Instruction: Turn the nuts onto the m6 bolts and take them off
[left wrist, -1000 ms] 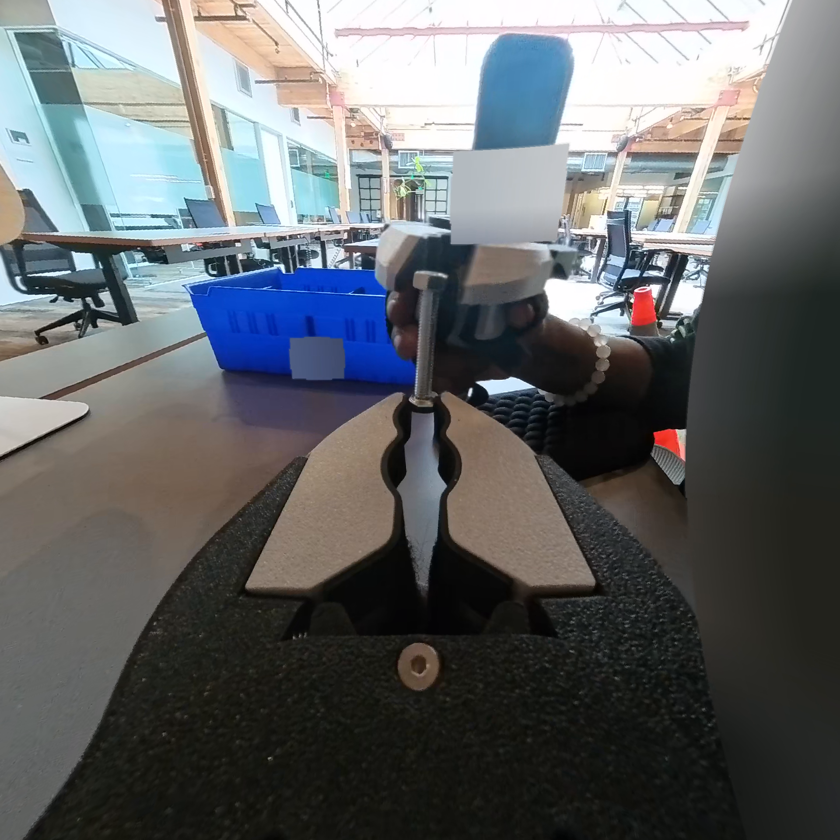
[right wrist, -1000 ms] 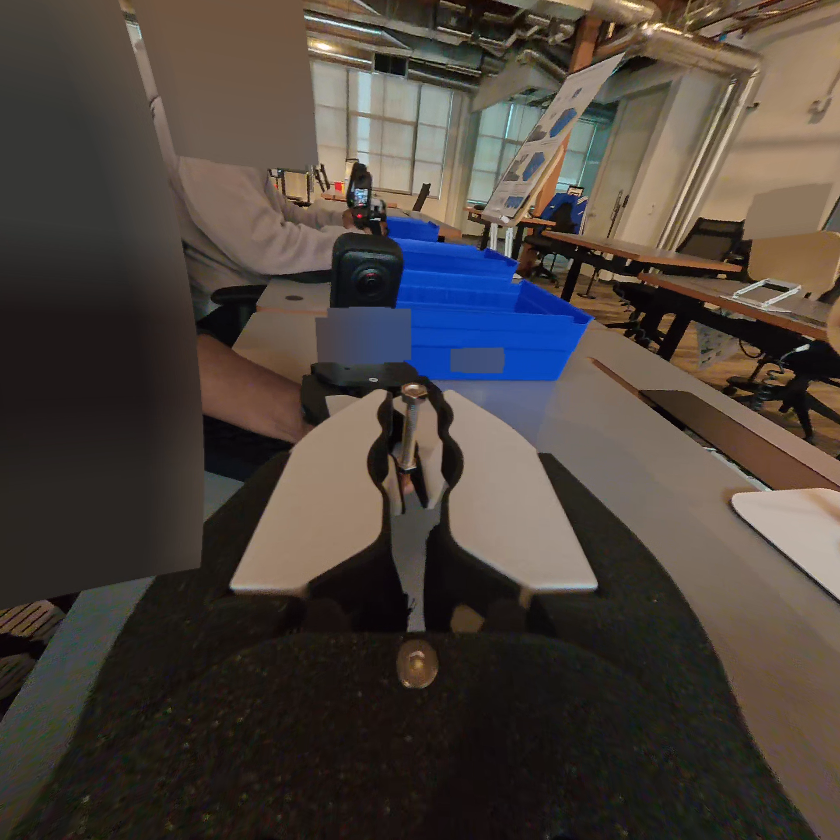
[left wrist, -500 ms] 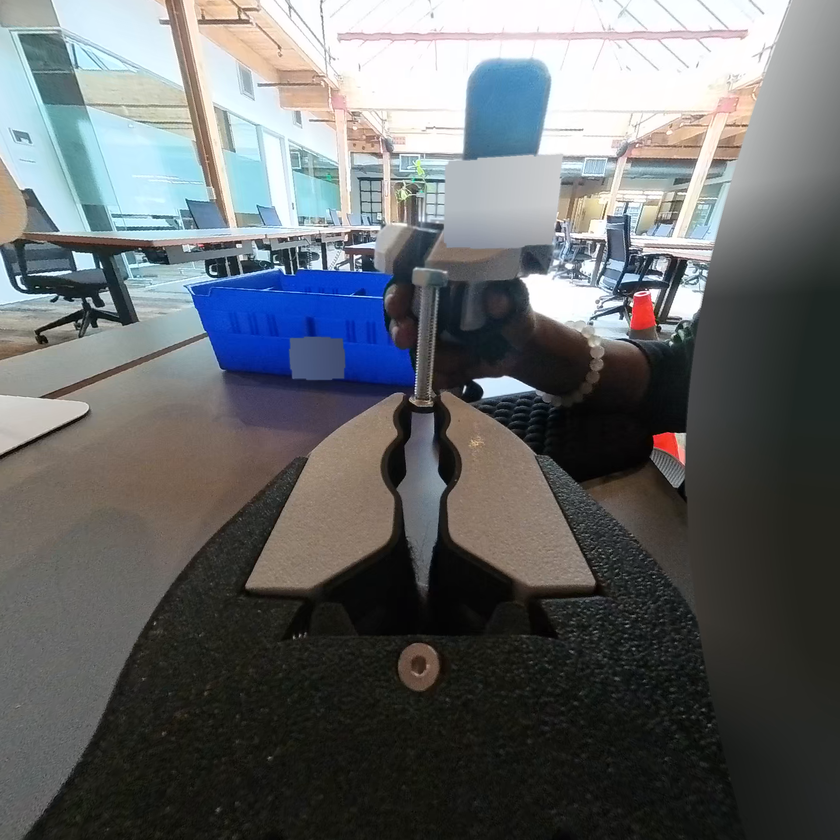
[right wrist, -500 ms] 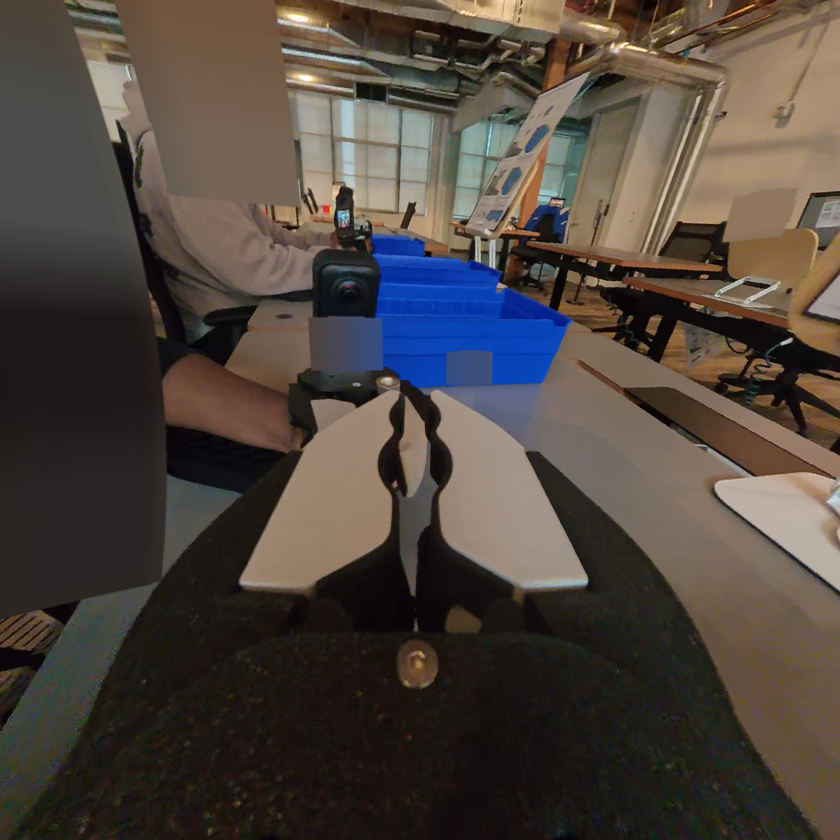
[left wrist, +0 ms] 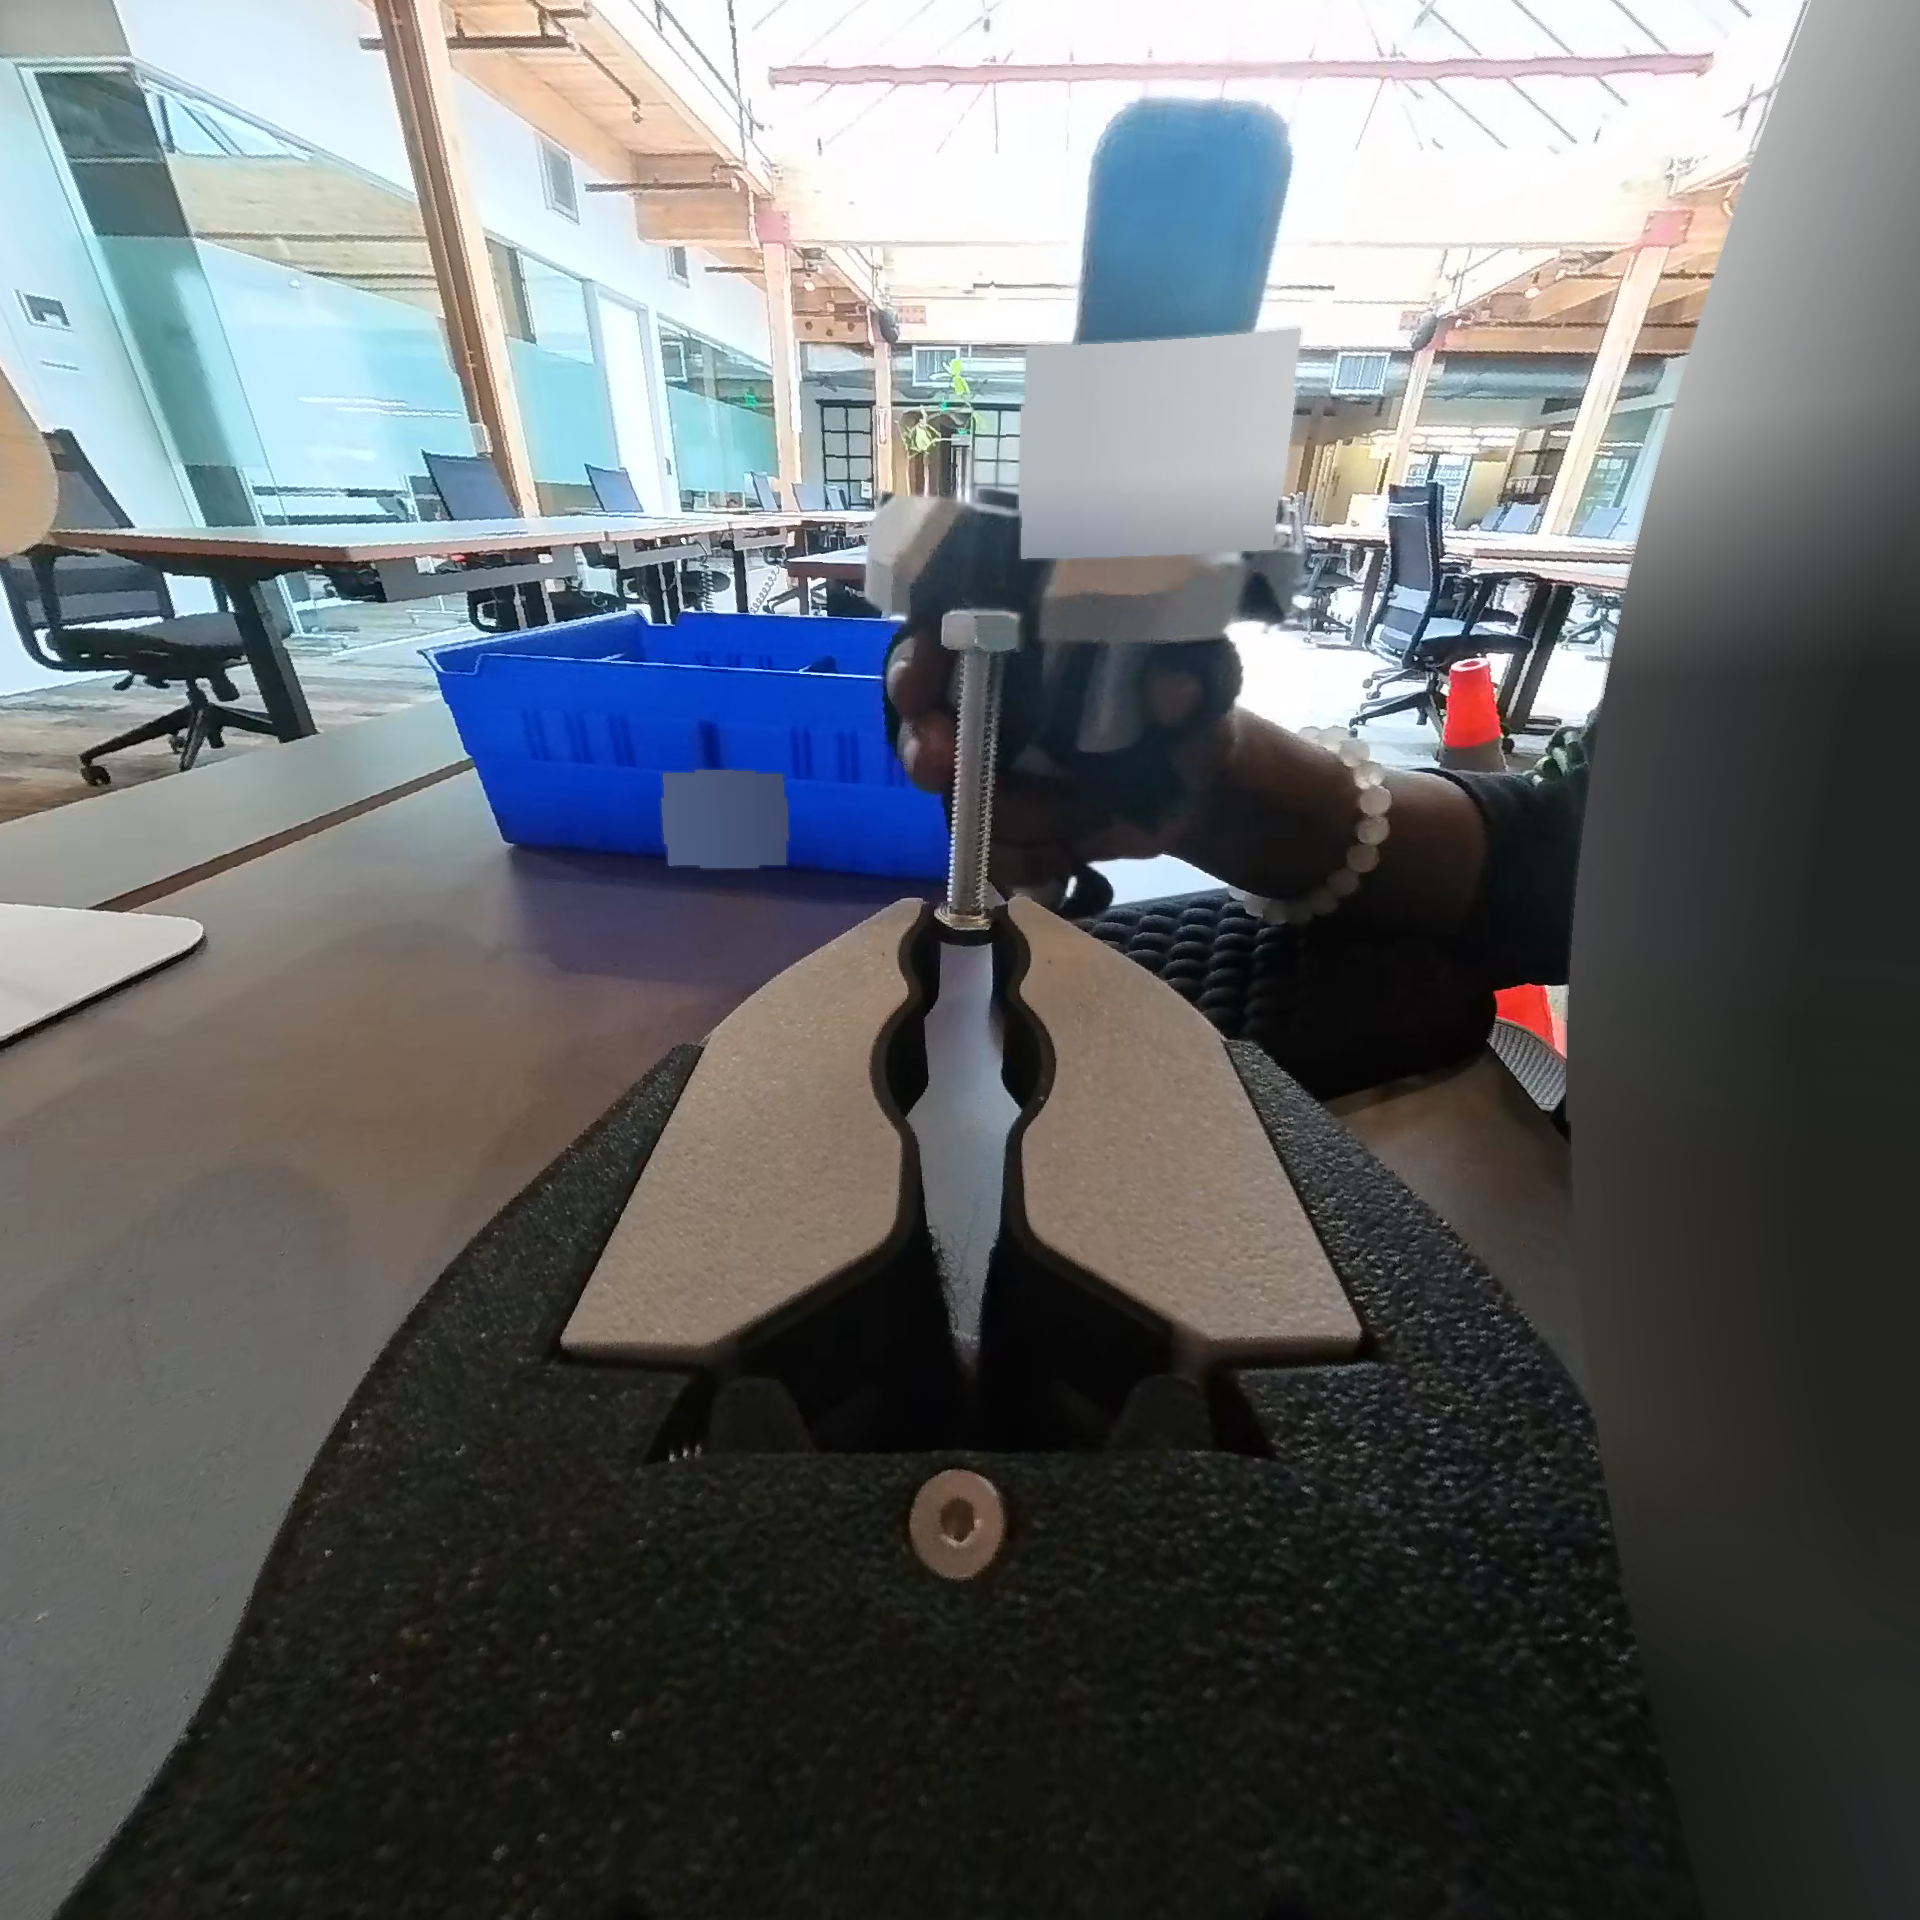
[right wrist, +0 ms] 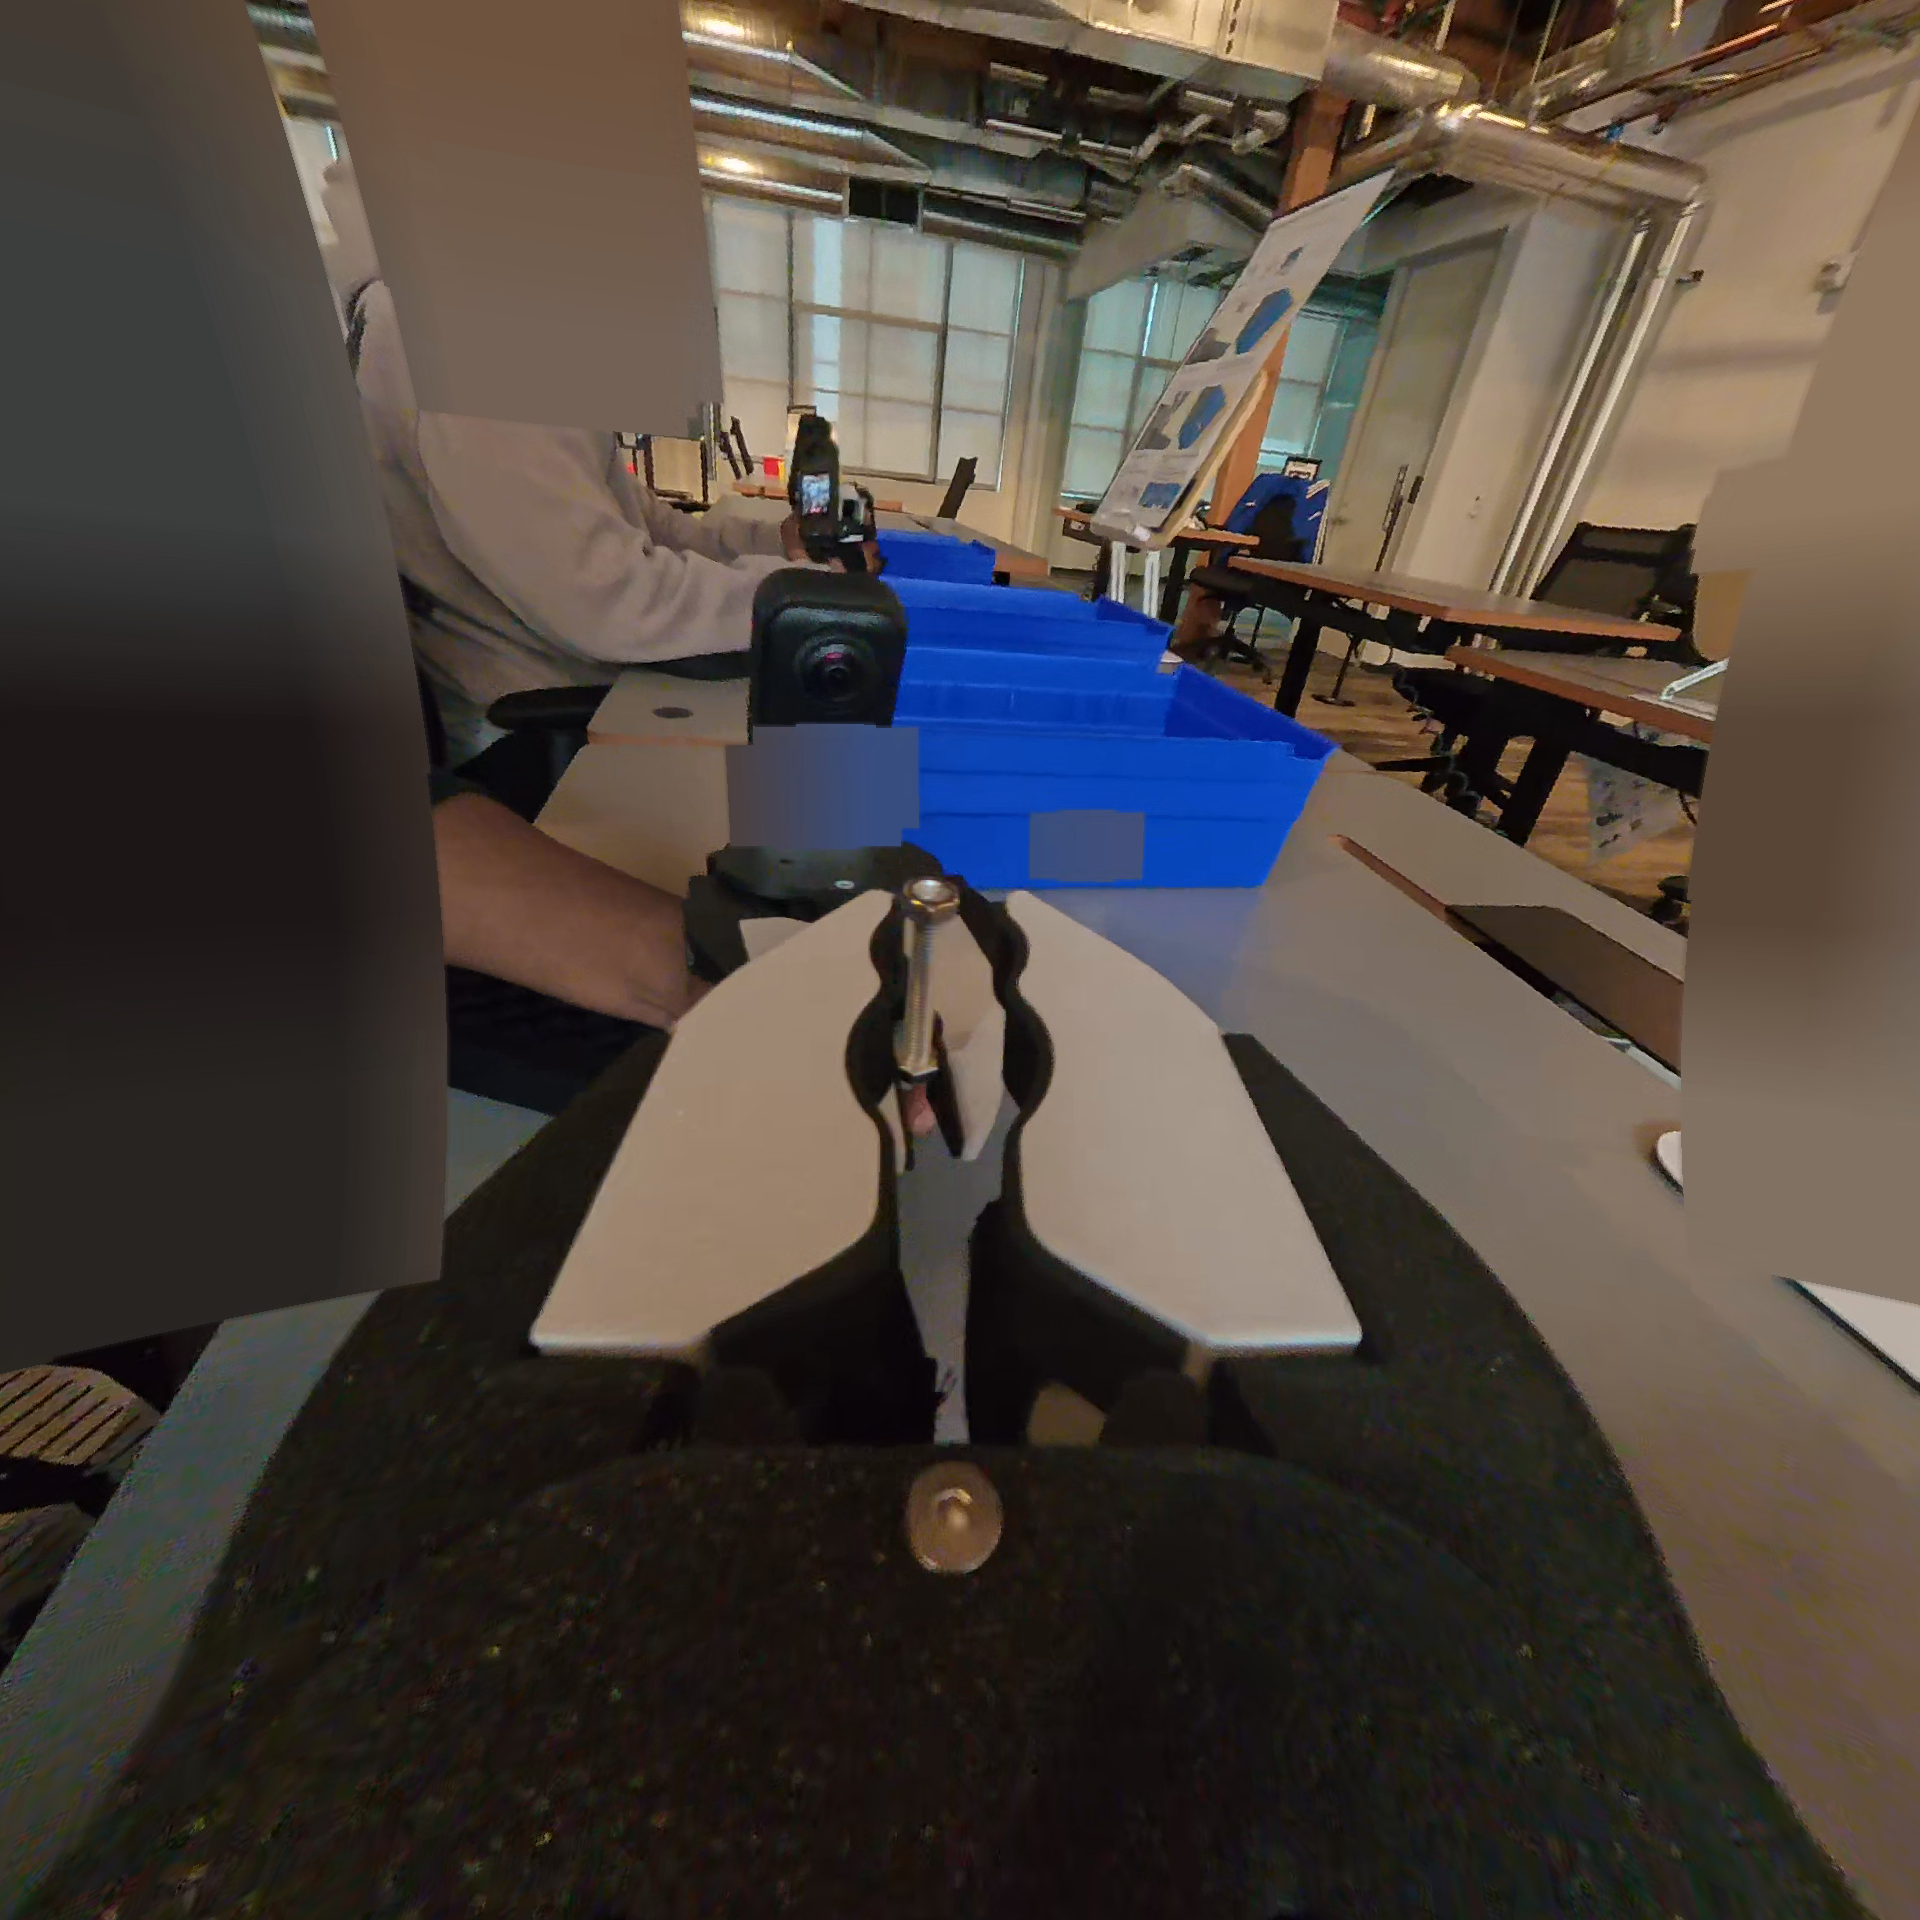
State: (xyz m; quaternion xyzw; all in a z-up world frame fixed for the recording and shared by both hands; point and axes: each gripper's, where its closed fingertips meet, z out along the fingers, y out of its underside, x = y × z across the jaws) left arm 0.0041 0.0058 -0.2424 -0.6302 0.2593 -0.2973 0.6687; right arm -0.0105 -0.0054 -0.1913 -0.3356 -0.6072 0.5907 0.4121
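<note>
Presently the left claw [left wrist: 968, 920] is closed on a small silver nut [left wrist: 966, 916] at its tips, the pads pressing on it from both sides, and a threaded steel bolt [left wrist: 974, 764] stands upright out of that nut with its hex head [left wrist: 980, 630] on top. Seen from the right wrist view, the right claw [right wrist: 940, 914] stands partly open around the same bolt [right wrist: 920, 982]; dark air shows between shank and pads, so it grips nothing. The step in hand appears to be turning the bolt against the held nut. The next move probably calls for the right claw to close on the head or upper shank, twist, let go, and regrip, while the left keeps the nut from spinning.

Materials: bright metal with fine thread, a six-sided head; pale, grainy claw plates with scalloped inner edges over black rubbery liners; coarse black speckled claw housing. A blue ribbed plastic bin [left wrist: 623, 748] sits on the smooth grey-brown table [left wrist: 312, 1039] behind
</note>
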